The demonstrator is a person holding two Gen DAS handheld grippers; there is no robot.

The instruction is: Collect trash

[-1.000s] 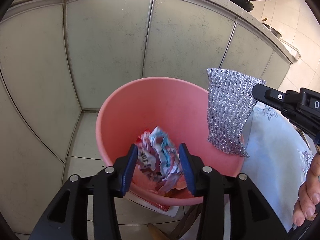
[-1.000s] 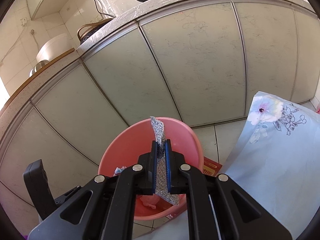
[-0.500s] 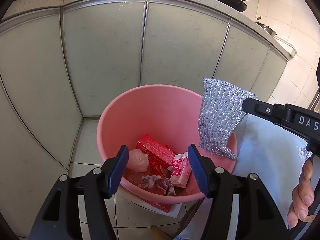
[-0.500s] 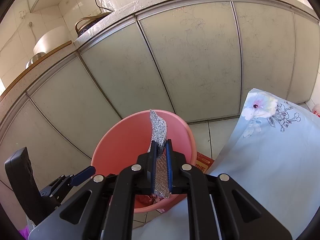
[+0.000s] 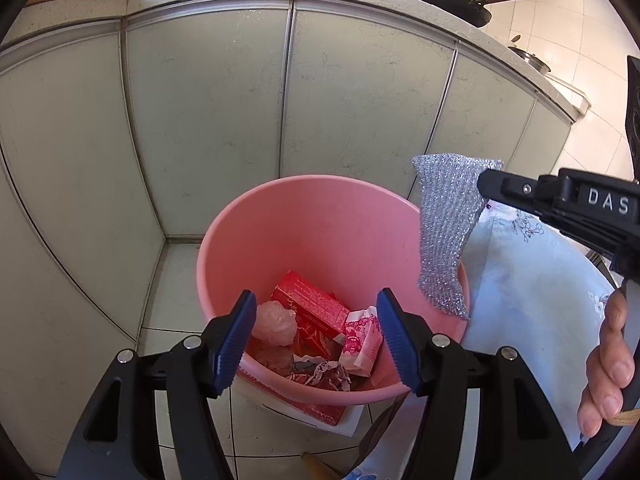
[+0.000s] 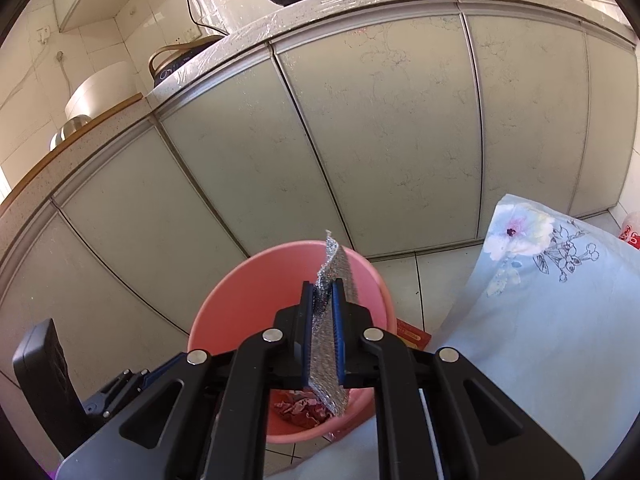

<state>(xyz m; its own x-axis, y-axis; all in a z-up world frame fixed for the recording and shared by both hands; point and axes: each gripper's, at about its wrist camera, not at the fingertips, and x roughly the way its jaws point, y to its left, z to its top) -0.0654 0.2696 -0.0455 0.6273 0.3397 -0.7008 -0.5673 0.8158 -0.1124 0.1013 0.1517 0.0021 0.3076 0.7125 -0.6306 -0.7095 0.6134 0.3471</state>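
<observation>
We see pale green cabinet doors (image 6: 400, 140) under a speckled counter (image 6: 320, 4) at 12 o'clock, white wall tiles (image 6: 36, 64) at 10 o'clock, and a light tiled floor (image 5: 176, 280) below.

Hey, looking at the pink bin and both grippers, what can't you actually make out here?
- Bottom of the pink bin: left wrist view, covered by trash.
- Bin interior: right wrist view, blocked by the right gripper and silver scouring cloth.
- Red box under the bin: bin hides most of it.
- Hand: cut off by the frame edge.
</observation>
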